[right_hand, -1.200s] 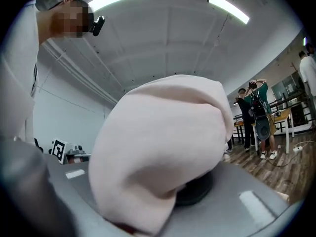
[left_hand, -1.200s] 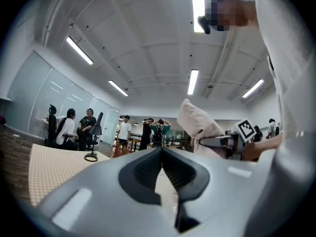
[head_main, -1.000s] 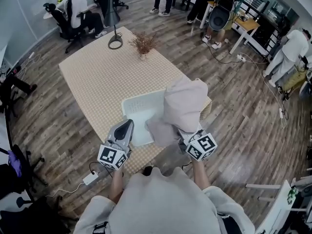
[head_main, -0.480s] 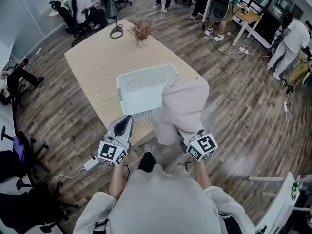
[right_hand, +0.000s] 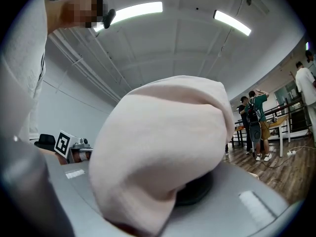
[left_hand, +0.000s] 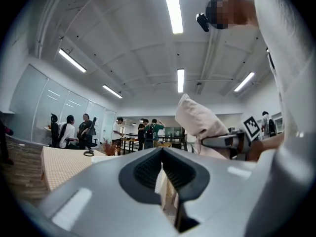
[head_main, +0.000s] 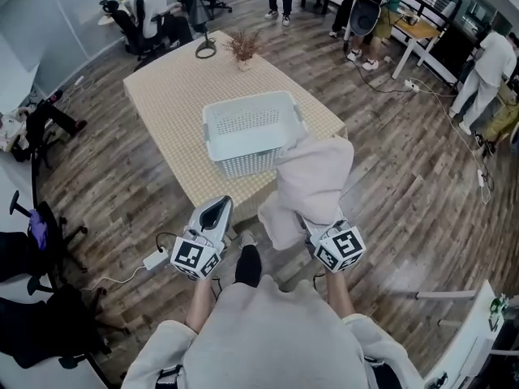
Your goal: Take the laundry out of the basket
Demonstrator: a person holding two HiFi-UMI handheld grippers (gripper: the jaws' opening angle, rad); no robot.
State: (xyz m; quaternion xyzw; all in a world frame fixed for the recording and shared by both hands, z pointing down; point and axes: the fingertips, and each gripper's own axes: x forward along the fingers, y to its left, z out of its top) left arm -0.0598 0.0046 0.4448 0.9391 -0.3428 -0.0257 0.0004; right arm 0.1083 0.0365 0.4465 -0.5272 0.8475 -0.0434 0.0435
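Head view shows the right tongs (head_main: 319, 233) clenched on the pale pink garment (head_main: 312, 177). It is held up at the near right of the white basket (head_main: 243, 165), past the tabletop's (head_main: 170, 104) near edge and over the wooden floor (head_main: 405, 205). The left tongs (head_main: 219, 211) are closed on nothing, near the person's body.

The main risk is a drop. In the right gripper view the cloth balloons over the jaws, so how much fabric is pinched cannot be made out. A thin fold could slide free, and the garment would land on the floor, not the tabletop.

The cloth's far edge also overlaps the basket's near right corner. If it is snagged there, pulling away could drag the seemingly empty basket off the near edge.
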